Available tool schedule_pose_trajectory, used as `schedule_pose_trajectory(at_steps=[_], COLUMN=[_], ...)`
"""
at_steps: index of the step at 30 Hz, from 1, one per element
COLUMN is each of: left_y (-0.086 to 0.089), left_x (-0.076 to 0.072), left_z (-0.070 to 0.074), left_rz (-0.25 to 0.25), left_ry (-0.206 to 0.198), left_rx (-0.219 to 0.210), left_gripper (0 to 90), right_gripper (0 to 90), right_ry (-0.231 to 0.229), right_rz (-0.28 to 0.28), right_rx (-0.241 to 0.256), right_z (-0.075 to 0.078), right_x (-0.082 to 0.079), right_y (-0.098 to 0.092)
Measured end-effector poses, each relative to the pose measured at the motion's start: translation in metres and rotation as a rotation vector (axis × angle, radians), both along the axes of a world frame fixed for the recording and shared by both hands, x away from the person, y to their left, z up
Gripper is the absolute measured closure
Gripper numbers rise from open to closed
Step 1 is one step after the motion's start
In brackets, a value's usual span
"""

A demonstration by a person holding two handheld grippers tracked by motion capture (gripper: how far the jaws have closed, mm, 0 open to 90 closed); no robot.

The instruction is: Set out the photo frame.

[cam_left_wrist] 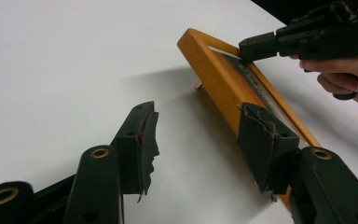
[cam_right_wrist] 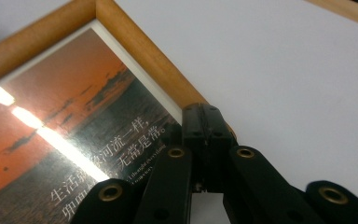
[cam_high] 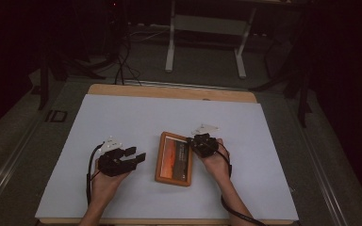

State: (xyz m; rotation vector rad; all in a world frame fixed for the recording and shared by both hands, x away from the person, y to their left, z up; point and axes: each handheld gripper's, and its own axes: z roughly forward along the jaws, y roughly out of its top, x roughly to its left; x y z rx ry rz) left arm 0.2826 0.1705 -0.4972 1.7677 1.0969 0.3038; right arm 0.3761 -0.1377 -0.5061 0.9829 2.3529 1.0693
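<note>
1. Black jaws of the right gripper [cam_right_wrist: 204, 135] stand pressed together in the right gripper view, their tips resting on the inner edge of the wooden picture frame [cam_right_wrist: 135, 56], at the print's border; clenched, though whether anything is pinched between them cannot be told.
2. That view alone shows the print: an orange sunset over water, with white Chinese characters and a glare streak.
3. From the left gripper view, the frame [cam_left_wrist: 214, 79] is seen side-on, its far end raised off the table, a small peg showing underneath; the right gripper [cam_left_wrist: 249, 49] touches its top edge.
4. Left gripper [cam_left_wrist: 200, 140] jaws are spread wide, released, one torn pad just beside the frame's near side.
5. Overhead, the frame [cam_high: 174, 159] lies mid-table on the white sheet [cam_high: 122, 117], between the left gripper [cam_high: 136, 155] and the right gripper [cam_high: 193, 143].
</note>
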Motion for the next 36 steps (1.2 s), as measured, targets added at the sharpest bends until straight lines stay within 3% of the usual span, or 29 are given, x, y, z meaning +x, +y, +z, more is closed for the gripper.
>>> schedule_pose_trajectory(at_steps=[17,36], left_y=[-0.004,-0.013], left_x=[-0.001,-0.004], left_z=[0.001,0.004], left_rz=[-0.022,-0.039], left_ry=[0.008,0.025], left_rx=[0.001,-0.010], left_gripper=[47.7,44.5], right_gripper=[90.0,90.0], right_ry=[0.030,0.042], right_rz=[-0.021,-0.028], right_rx=[-0.013,0.007], right_z=[-0.010,-0.013], right_x=[0.004,0.005], right_y=[-0.006,-0.008])
